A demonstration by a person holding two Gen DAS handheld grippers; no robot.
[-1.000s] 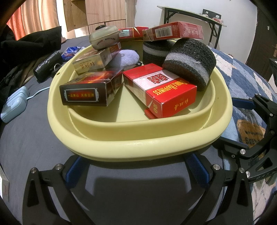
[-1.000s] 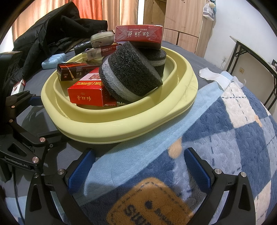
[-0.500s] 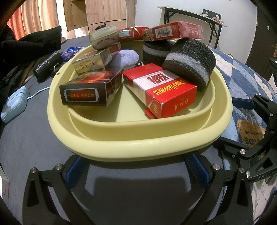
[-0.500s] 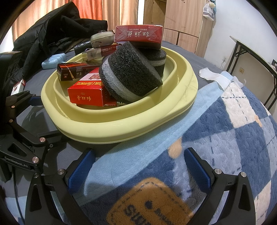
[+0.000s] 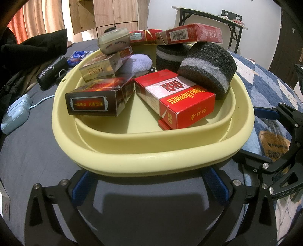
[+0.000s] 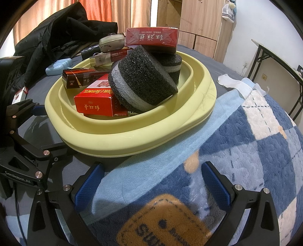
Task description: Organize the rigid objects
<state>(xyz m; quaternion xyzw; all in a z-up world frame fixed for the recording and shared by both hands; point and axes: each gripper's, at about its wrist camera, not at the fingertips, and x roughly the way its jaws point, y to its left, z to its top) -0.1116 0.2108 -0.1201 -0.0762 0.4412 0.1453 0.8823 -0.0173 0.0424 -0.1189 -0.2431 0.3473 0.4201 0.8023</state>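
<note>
On the bed, centre: yellow basin, heaped with rigid things. At front, red pack lettered "DOUBLE HAPPINESS", tilted, lying on another red pack just visible beneath. Beside it to the left, dark pack with a red panel of Chinese characters. Behind that, gold pack with a small tin on top, lettered "HELLO KITTY". Lilac puff tucked between gold pack and foam. Two black foam rolls with a grey band: near roll leaning on the basin rim and the red pack, far roll behind it. Flat on the far roll, a red pack with barcode; one more red pack at the back. Six packs counted, possibly more hidden.

Around the basin: grey sheet on the left, blue checked blanket on the right, its pale blue edge reaching under the basin rim. Pale blue case with cord, black bag, and black coat on the far left. Folding table and wooden cupboard by the wall.

Left gripper spread wide, empty, pads just short of the near rim. Right gripper likewise wide and empty, over the blanket, "GenRobot.AI" readable on the left gripper's body in the right wrist view.
</note>
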